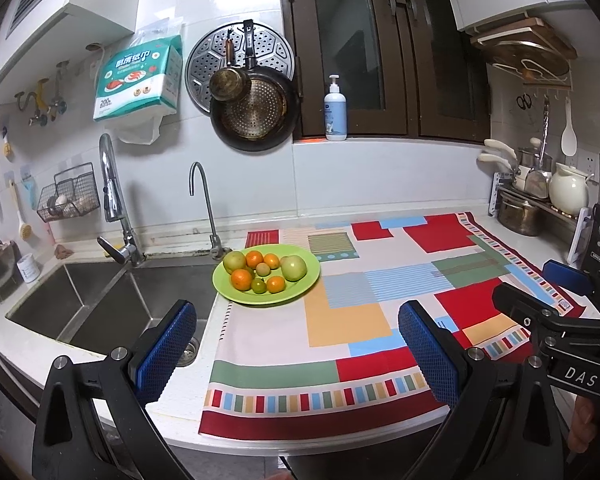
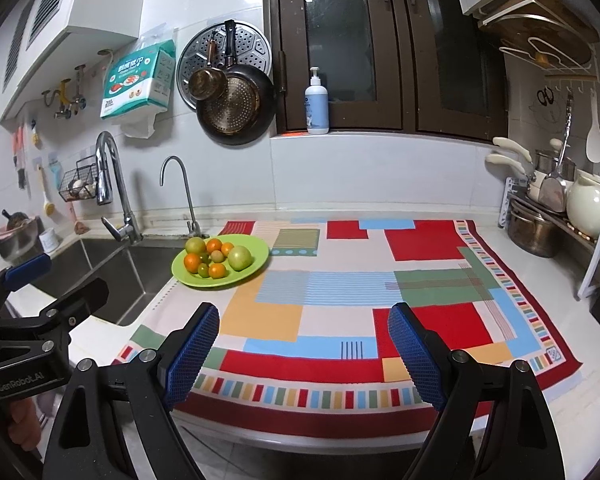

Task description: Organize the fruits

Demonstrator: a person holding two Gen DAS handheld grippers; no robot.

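Where the patterned cloth (image 2: 340, 300) meets the edge of the steel sink (image 1: 112, 304), a lime-green plate (image 1: 300, 292) rests on the cloth's far left corner, carrying a small heap of round fruits (image 1: 262, 272). Four of them are bright orange with a glossy skin, like small mandarins, the nearest left one (image 1: 242, 279) being the largest of those. Two bigger pale yellow-green fruits sit at the back left (image 1: 234, 261) and at the right (image 1: 294, 267), the right one faintly blushed. Two smaller greenish ones lie in the middle and at the front, the front one (image 1: 259, 286) darker. All are touching or nearly touching, gathered toward the plate's centre. Both tools hover near the front edge of the counter, well apart from the plate. Seen in its own view, the left gripper (image 1: 296, 356) has its blue-padded fingers (image 1: 164, 356) spread wide with only cloth and counter showing between them. Likewise the right gripper (image 2: 304, 356) stands wide open with nothing held, its pads (image 2: 416, 356) above the striped border of the cloth.
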